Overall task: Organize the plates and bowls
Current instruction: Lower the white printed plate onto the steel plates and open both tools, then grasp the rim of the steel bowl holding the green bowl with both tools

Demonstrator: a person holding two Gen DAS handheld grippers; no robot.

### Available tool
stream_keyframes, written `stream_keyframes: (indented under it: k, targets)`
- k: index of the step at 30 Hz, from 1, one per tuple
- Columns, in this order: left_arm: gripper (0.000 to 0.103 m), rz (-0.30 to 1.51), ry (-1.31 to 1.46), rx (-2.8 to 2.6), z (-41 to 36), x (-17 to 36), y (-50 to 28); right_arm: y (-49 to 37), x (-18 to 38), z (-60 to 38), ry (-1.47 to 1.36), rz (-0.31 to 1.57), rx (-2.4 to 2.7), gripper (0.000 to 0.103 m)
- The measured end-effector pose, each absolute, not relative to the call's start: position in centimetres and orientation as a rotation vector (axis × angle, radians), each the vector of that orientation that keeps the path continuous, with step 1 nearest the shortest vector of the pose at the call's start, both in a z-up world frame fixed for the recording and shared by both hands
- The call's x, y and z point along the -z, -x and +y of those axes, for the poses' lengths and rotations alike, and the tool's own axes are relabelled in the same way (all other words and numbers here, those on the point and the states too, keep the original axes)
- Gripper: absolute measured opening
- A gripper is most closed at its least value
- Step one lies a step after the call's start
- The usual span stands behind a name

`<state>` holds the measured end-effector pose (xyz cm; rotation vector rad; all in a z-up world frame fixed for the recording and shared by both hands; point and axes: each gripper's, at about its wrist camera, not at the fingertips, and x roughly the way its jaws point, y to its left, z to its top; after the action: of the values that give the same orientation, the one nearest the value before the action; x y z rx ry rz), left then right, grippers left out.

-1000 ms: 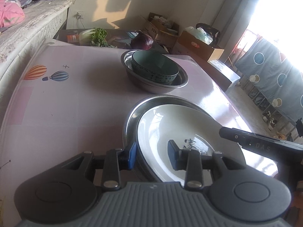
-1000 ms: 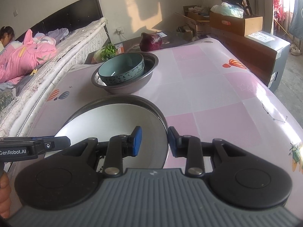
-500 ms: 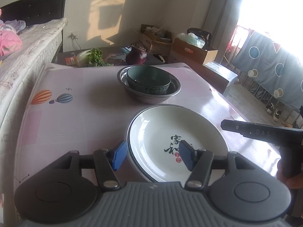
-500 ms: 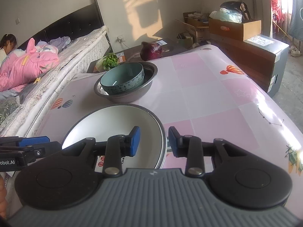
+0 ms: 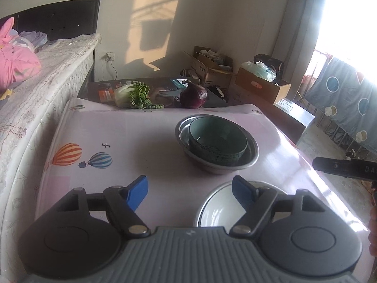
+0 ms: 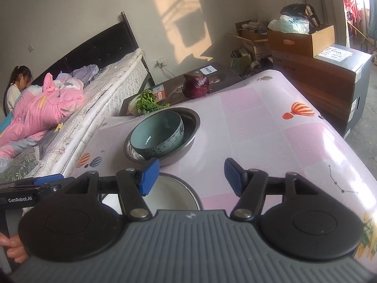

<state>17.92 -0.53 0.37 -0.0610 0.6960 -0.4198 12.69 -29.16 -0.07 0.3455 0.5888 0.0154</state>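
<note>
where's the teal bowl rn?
The teal bowl sits nested inside the steel basin, mid-table in both wrist views, beyond the white plate and in front of the red cabbage.

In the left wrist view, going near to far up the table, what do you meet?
White plate → green bowl sitting in a steel basin → red cabbage beyond the table's far edge.
</note>
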Motion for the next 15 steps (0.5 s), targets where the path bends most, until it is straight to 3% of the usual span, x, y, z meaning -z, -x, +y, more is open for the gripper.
stream_keyframes:
  k: [5,12,15]
  targets:
    - [0.062,0.738,0.116,0.393,-1.7,0.9,-23.4,-18.2,1.0,-30.8,-0.367,0.625,-0.038,0.061]
    - [0.032,0.793,0.156,0.386,-3.3,3.2,-28.7,-25.8,3.6,-32.7,-0.43,0.677,-0.061,0.06]
    - [0.03,0.821,0.148,0.377,-3.7,4.2,-29.8,-28.3,5.0,-33.1,-0.455,0.704,-0.065,0.056]
